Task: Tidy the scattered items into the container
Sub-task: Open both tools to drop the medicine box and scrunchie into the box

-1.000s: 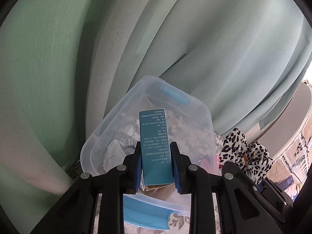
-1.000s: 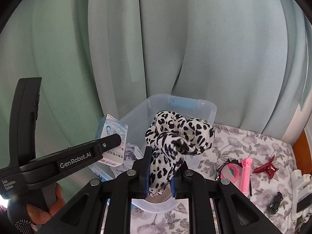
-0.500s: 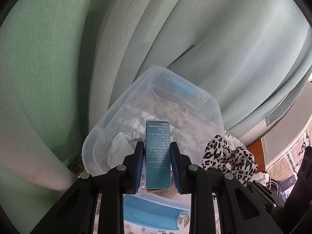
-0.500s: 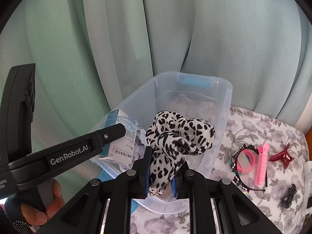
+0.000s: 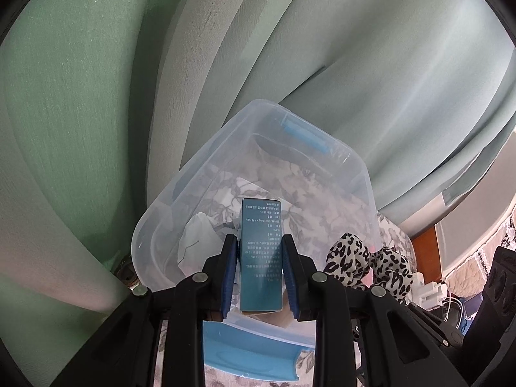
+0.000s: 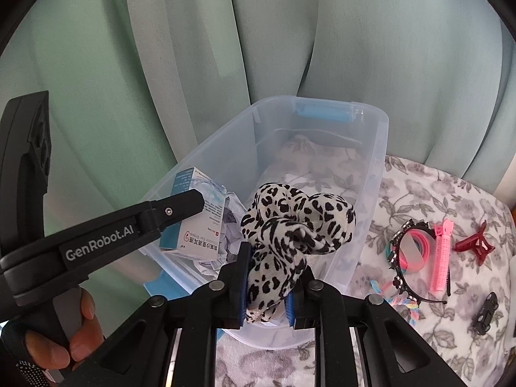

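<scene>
My right gripper (image 6: 266, 282), jaws opening around the leopard-print scrunchie (image 6: 290, 225), hangs directly above the clear bin (image 6: 377, 174). My left gripper (image 5: 259, 274) clamps the teal box (image 5: 261, 251), long axis pointing into the bin.

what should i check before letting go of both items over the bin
1. left gripper shut on the teal box: ok
2. Box above the clear bin opening: ok
3. right gripper jaws opening, leopard scrunchie between them and over the bin: ok
4. Grippers apart from each other: ok
5. Room in the bin beside the crumpled paper: ok
6. Whether the scrunchie will clear the near rim: cannot tell
</scene>
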Available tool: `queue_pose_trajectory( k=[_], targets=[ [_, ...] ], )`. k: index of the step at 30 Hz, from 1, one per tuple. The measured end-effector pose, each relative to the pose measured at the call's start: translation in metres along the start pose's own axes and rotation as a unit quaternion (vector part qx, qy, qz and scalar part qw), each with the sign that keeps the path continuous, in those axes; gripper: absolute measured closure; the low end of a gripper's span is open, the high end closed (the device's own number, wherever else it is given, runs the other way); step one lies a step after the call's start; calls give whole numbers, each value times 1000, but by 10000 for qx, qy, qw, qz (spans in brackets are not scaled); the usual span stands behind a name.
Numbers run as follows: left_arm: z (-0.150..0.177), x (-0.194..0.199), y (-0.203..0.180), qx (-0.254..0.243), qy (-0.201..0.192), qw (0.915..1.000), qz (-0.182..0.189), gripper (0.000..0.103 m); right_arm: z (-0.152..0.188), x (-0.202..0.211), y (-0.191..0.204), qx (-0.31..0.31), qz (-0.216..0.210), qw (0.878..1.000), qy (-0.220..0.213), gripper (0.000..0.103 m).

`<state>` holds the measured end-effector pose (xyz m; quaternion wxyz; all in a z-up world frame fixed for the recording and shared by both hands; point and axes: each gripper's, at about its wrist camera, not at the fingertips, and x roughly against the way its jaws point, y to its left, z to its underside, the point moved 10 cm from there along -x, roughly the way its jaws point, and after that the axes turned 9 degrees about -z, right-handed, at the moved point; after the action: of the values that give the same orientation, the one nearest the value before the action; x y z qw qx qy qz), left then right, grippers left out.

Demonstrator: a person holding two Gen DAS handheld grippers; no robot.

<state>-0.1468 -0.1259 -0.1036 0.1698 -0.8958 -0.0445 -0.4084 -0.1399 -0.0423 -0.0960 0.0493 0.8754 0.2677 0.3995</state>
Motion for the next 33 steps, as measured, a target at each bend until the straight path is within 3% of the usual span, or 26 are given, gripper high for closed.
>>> queue_pose_trajectory(
  k=[3,5,14,22,33],
  targets=[
    [1,-2,-1,-3,49,10000,-5,73,2,-1,-2,-39,22,10000,65,79],
    [1,-1,-2,-4,49,10000,-11,61,3,-1,-2,-49,21,10000,79,74],
    [-2,4,-4,-10,-5,10000,-17,45,0,7,1,-17,14,10000,-16,56],
    [-7,16,-7,-74,-104,9999,2,41,-3,25,1,-58,55,9998,-189,49],
    [-8,54,-28,-355,-368,9987,63,41,-5,66,-6,-197,144,9981,-560,47]
  ],
)
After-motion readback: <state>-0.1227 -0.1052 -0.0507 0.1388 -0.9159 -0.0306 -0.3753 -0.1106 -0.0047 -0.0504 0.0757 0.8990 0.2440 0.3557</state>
